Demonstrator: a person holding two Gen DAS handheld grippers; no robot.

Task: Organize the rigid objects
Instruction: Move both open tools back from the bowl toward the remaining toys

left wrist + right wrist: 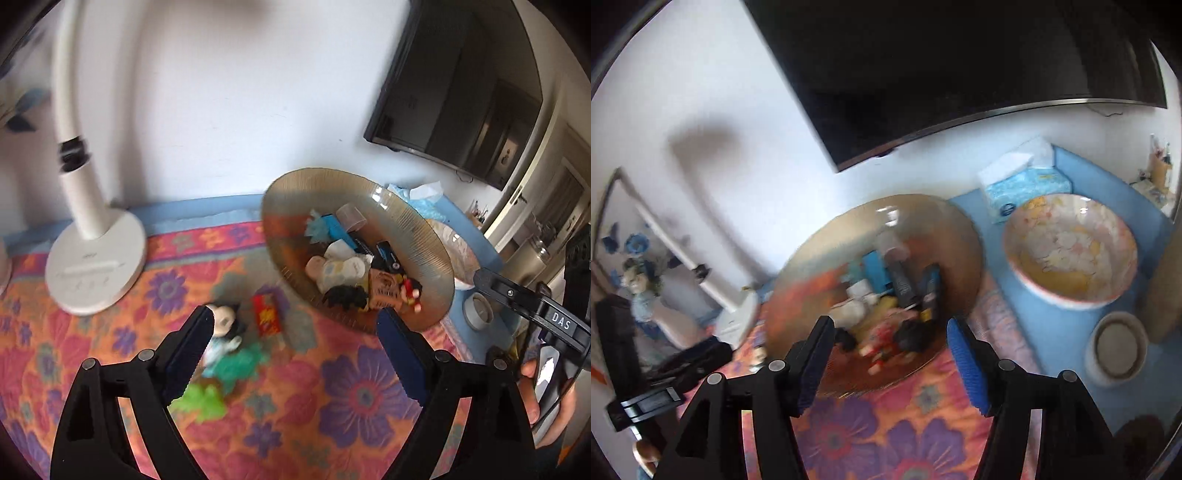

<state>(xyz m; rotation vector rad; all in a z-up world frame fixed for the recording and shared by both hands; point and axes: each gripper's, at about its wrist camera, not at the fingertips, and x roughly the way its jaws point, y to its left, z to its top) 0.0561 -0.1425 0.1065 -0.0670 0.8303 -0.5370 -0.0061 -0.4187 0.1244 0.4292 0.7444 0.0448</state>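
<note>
Left hand-held gripper point(291, 339) spread wide, nothing between the pads. Just ahead on the flowered surface point(354, 406): mouse figure point(225, 325), red box point(266, 315), green toy point(201, 400), all loose. Right hand-held gripper point(888, 363) parted too, empty, poised over the near rim of the glass dish point(798, 266) full of small items. Probably light, stiff, slick plastic; best pinched across the figure's body. Dish likely fragile.

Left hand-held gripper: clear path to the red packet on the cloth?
Probably yes. The left hand-held gripper is open and empty, and the red packet lies uncovered on the cloth just ahead. The mouse figure lies close beside it.
</note>
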